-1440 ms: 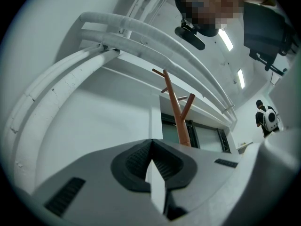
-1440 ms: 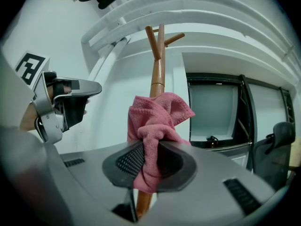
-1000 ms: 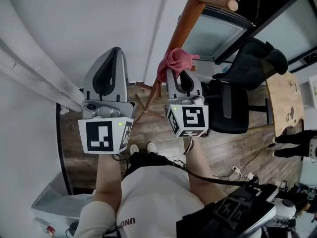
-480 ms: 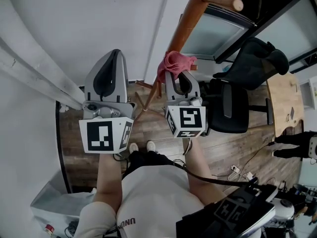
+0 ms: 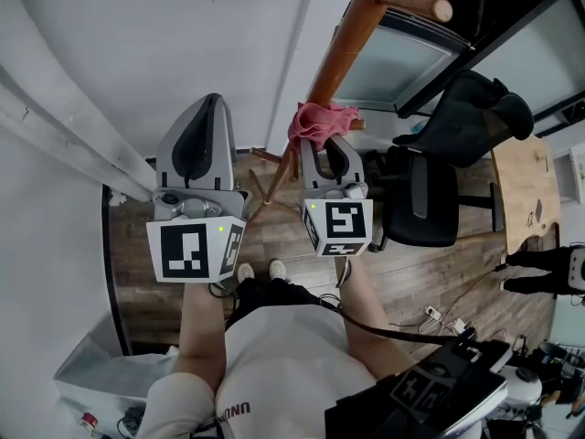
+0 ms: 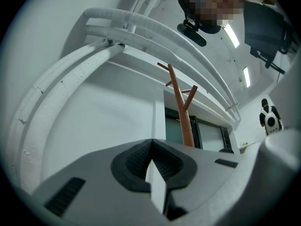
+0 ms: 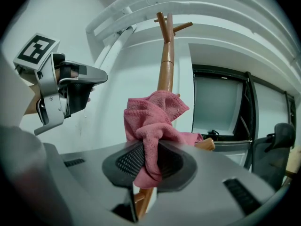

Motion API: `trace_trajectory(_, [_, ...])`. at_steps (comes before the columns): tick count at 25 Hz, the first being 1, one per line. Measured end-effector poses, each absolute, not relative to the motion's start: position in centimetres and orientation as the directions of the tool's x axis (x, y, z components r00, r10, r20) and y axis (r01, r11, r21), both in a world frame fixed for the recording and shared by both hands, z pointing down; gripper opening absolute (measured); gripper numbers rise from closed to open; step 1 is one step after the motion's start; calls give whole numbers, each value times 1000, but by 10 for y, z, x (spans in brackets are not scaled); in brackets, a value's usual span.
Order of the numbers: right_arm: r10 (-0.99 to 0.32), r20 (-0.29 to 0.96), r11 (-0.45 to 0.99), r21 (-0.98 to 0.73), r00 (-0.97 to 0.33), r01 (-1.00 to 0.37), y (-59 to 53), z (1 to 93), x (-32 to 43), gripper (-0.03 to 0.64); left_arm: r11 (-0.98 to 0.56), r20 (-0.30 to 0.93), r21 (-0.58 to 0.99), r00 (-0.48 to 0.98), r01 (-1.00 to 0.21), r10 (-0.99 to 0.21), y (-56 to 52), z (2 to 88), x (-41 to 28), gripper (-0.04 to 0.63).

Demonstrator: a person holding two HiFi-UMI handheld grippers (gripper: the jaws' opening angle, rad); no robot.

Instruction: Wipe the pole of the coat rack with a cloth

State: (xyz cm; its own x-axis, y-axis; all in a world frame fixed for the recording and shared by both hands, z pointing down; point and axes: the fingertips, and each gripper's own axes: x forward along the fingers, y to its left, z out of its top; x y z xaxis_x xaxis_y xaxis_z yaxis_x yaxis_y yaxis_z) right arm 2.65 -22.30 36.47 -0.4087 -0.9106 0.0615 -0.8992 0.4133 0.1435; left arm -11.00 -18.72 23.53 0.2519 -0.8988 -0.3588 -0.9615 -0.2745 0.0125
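- Right claw (image 7: 150, 164) pinches a bunched pink cloth (image 7: 153, 121), which lies against the wooden pole (image 7: 165, 69) of the coat rack, just above a short peg (image 7: 206, 144).
- Left claw (image 6: 151, 147) is pressed together and empty, held apart from the pole on its left.
- Risk: the bunched cloth may snag on the peg, or drag out of the pinch under hard rubbing. With nothing steadying the rack, sideways pressure could rock it.
- Hidden: the contact face between cloth and pole lies behind the cloth. In the head view the rack's base is partly screened by the claws and its top is cut off.
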Motion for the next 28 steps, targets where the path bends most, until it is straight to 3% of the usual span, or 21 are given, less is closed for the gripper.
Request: trace_trajectory(28, [-901,134,434,219,-414,-874,-214,395,19,74,-255,-326,32,231,-966,-917,-184,250,-118,14])
